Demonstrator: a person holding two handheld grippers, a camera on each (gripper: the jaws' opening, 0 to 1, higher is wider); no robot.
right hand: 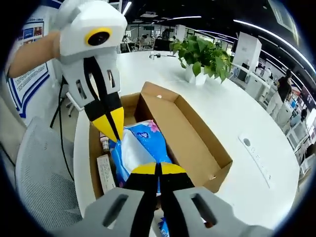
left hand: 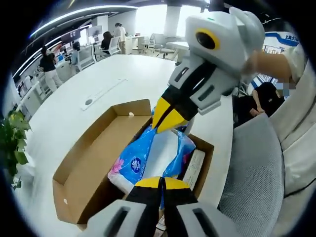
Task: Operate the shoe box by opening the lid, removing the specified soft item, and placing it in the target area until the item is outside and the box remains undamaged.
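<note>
An open cardboard shoe box [left hand: 68, 170] [right hand: 200, 143] lies on the white table, its empty lid half [left hand: 98, 153] folded out beside the filled half. A soft blue-and-white tissue pack [left hand: 136, 160] [right hand: 143, 140] lies in the filled half. In the left gripper view my left gripper [left hand: 161, 181] is at the pack's near end with its jaws together, pinching the wrapper. My right gripper [left hand: 167, 121] comes down from the upper right and pinches the far end. The right gripper view has the right gripper [right hand: 158, 169] at the bottom and the left gripper [right hand: 114, 129] at the pack's other end.
A flat carton [left hand: 195, 168] [right hand: 103, 170] lies in the box beside the pack. A grey chair [left hand: 256, 173] [right hand: 34, 163] stands at the table's edge. A potted plant [right hand: 202, 57] sits on the table. A cable strip [left hand: 101, 94] is set into the tabletop. People [left hand: 48, 64] work far off.
</note>
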